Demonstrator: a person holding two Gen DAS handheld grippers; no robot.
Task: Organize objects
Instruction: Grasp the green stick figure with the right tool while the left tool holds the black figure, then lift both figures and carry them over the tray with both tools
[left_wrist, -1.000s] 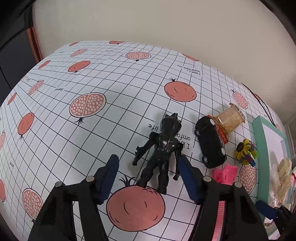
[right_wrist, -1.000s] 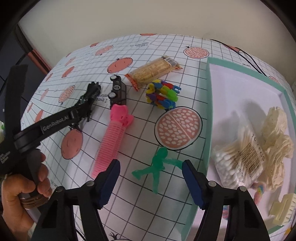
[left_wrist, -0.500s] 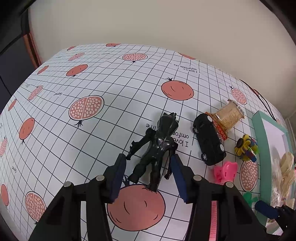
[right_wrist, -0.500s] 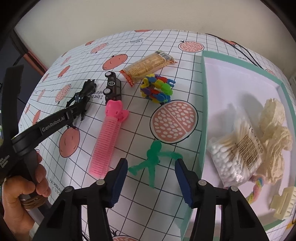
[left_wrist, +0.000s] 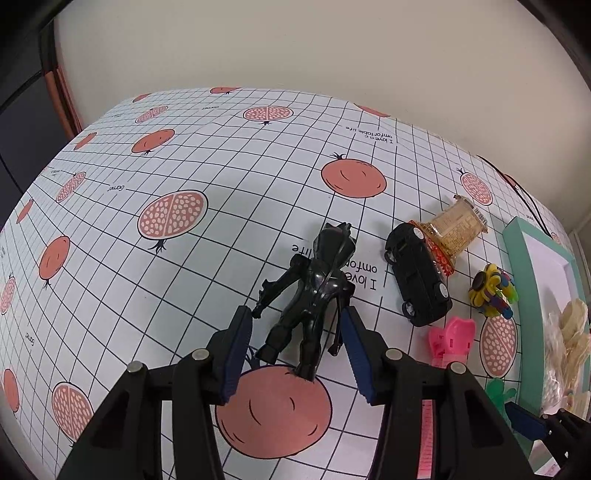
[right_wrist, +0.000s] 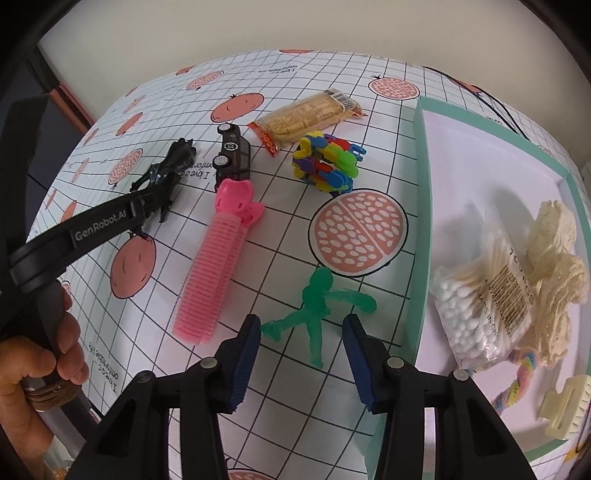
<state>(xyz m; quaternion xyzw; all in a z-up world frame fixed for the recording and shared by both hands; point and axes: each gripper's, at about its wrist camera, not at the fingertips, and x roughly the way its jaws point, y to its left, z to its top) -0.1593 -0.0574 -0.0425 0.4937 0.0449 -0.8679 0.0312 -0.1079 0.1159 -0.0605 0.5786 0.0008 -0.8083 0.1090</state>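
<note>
The left gripper (left_wrist: 295, 350) sits low in the left wrist view, its blue-padded fingers (left_wrist: 236, 354) apart on either side of the legs of a black toy figure (left_wrist: 314, 291) that lies flat on the surface (left_wrist: 184, 277), a gridded cloth printed with pomegranates. I cannot tell whether the pads touch it. Just right of the figure lies a black toy car (left_wrist: 419, 273), with a wrapped cracker packet (left_wrist: 456, 230) touching its far end, and a pink hair roller (left_wrist: 452, 338) near its front.

In the right wrist view, the right gripper (right_wrist: 301, 354) stands at bottom centre, fingers apart, flanking a green toy figure (right_wrist: 316, 312) lying on the cloth beside the teal tray (right_wrist: 419, 221). The green figure's legs lie between the finger tips without clear contact. In the tray, at the right of the frame, rest a bag of cotton swabs (right_wrist: 484, 299), a cream lacy bundle (right_wrist: 554, 251) and a cream hair claw (right_wrist: 567, 410). A cluster of coloured plastic clips (right_wrist: 327, 164) sits upper centre. At lower left a hand (right_wrist: 33, 373) grips the other tool's handle.
</note>
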